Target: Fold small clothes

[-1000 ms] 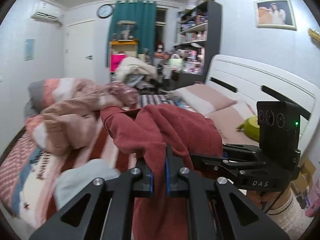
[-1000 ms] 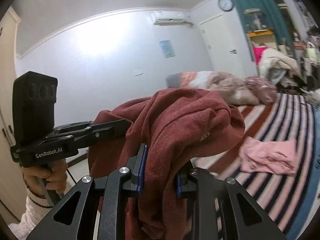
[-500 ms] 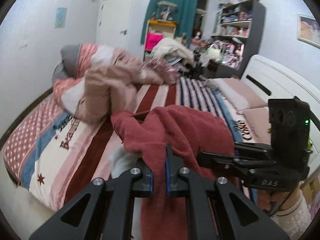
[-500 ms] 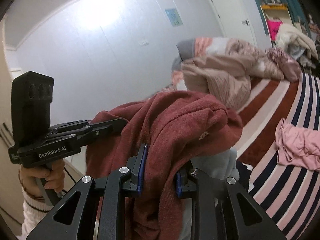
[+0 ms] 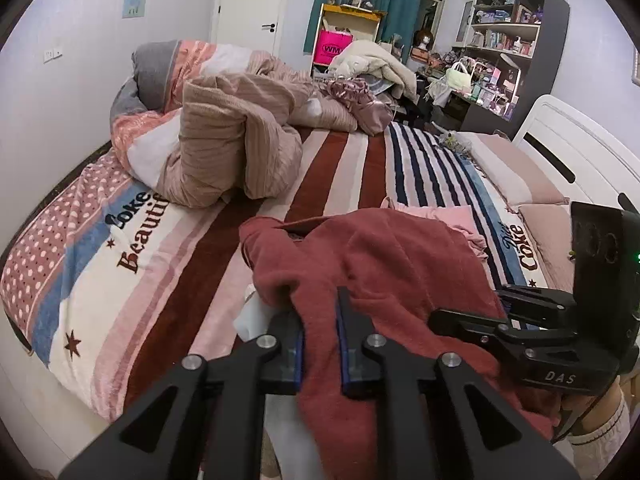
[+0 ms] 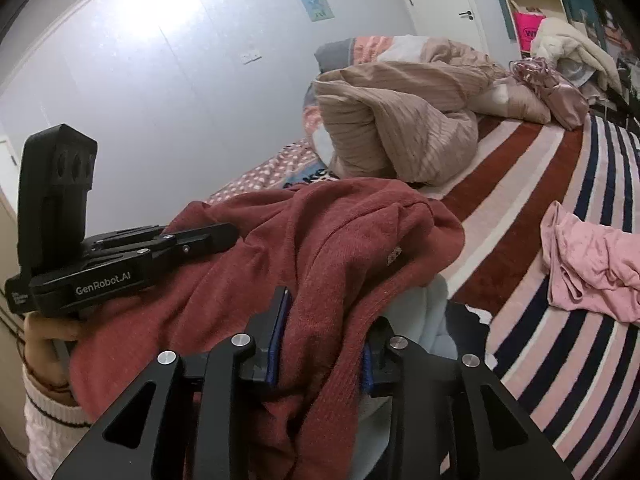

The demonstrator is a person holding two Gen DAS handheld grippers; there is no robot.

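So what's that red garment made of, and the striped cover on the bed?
The red garment looks like a soft knit, maybe fleece-backed cotton: matte, slightly fuzzy, draping in thick folds. The striped bed cover looks like plush fleece or flannel: a faint sheen and short nap show along its stripes. Neither fibre can be confirmed by sight.

My left gripper (image 5: 320, 344) opening around a red sweater (image 5: 384, 276) at the striped bed's (image 5: 168, 304) near edge, pink garment (image 5: 448, 216) just behind, my right gripper (image 5: 472, 320) alongside.
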